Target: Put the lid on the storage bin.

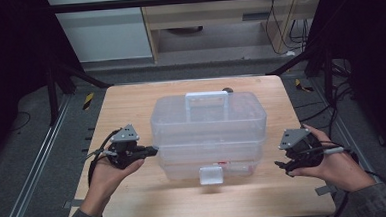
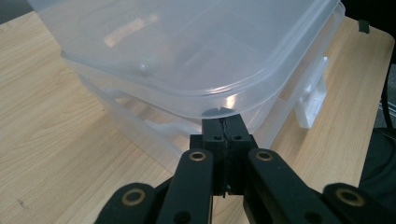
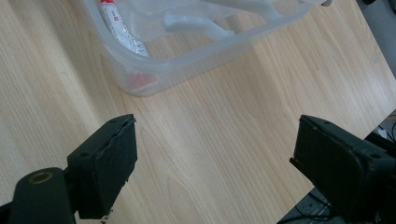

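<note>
The wooden counter [image 1: 130,101] has a pale grain and rounded corners, and grey tape tabs [image 1: 73,203] sit at its near left and near right edges. A small dark object [image 1: 227,90] lies near the far edge. Metal rails [image 1: 31,172] run along the floor on the left side. Yellow-and-black striped markers [image 1: 88,100] lie on the grey floor [image 1: 218,57] at the far left and far right corners. Beyond stand a white panel [image 1: 106,28] and a wooden cabinet [image 1: 211,12], with loose cables [image 1: 292,30] to the far right.
</note>
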